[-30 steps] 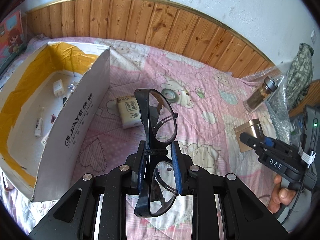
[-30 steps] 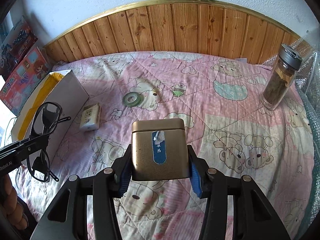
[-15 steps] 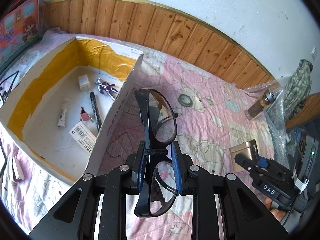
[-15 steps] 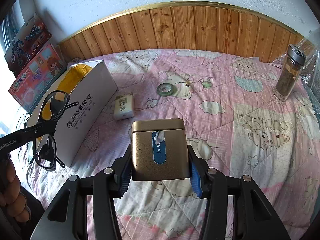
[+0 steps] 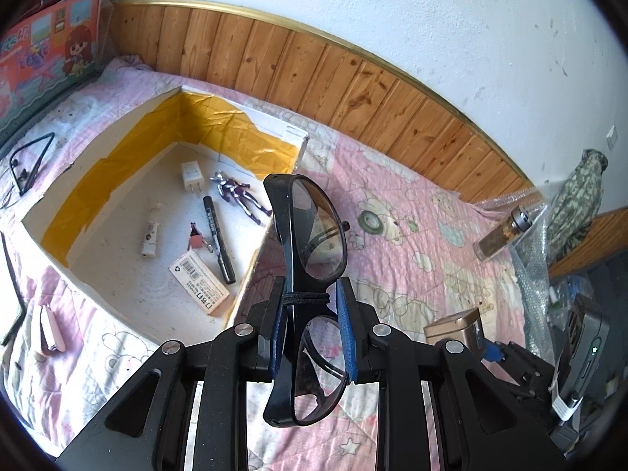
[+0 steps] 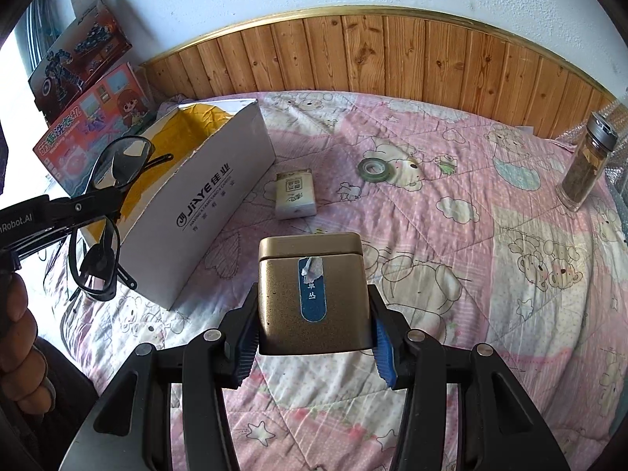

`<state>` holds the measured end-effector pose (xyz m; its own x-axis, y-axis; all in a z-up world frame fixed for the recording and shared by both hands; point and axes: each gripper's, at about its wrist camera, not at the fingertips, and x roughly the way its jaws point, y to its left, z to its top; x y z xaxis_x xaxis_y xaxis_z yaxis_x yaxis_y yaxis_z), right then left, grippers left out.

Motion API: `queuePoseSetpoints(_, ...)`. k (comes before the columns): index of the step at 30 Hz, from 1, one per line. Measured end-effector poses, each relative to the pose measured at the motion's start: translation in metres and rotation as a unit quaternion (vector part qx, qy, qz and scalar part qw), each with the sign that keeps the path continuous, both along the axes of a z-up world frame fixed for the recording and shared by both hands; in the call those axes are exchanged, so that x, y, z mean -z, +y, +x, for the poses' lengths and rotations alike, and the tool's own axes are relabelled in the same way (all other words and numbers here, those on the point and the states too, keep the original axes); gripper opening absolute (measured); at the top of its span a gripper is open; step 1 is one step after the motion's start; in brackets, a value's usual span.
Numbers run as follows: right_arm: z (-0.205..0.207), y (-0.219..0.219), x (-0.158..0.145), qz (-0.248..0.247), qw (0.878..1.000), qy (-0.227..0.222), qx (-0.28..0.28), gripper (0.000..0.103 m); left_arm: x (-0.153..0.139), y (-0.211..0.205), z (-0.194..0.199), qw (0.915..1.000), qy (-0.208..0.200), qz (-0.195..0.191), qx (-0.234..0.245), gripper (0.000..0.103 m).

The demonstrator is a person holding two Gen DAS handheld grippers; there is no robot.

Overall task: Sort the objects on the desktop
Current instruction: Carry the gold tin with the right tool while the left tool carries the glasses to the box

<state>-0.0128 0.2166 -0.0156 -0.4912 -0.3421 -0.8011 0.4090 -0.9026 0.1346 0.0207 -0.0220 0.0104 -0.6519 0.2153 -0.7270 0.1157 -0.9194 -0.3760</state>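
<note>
My left gripper (image 5: 310, 333) is shut on black glasses (image 5: 310, 231) at their bridge, held upright above the near right wall of the white cardboard box (image 5: 129, 274). The glasses (image 6: 114, 168) and left gripper (image 6: 78, 212) also show in the right wrist view beside the box (image 6: 204, 212). My right gripper (image 6: 314, 341) is shut on a gold tin (image 6: 314, 294), held above the pink quilt (image 6: 471, 274). The tin (image 5: 451, 325) also shows in the left wrist view.
Inside the box lie a charger (image 5: 192, 174), toy figure (image 5: 239, 196), marker (image 5: 218, 239), tube (image 5: 151, 233) and labelled pack (image 5: 198, 282). On the quilt are a tape roll (image 6: 375, 168), small white-green box (image 6: 294, 194) and glass bottle (image 6: 586, 165). Toy boxes (image 6: 90, 117) stand at left.
My left gripper has moved left and up with the glasses, now over the box's edge, showing its inside. My right gripper with the tin has drawn back and higher above the quilt.
</note>
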Motion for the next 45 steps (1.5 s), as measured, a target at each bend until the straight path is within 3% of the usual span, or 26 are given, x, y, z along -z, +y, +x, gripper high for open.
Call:
queuePoseSetpoints(15,0.019,-0.078,-0.027,0.005,0.997,0.027,-0.069,0.05,-0.007,-0.066,0.008,0.9986,0.007,0.018,-0.049,0.024)
queuePoseSetpoints(28,0.01,-0.132,-0.05,0.008,0.991,0.047,-0.124,0.05,-0.006,-0.115,-0.015,0.9966,-0.002,0.026,-0.078,0.024)
queuePoseSetpoints(45,-0.034,-0.189,-0.063,0.0,0.984,0.043,-0.174,0.05,0.011,-0.145,-0.073,0.9964,-0.045,-0.034,-0.064,0.024)
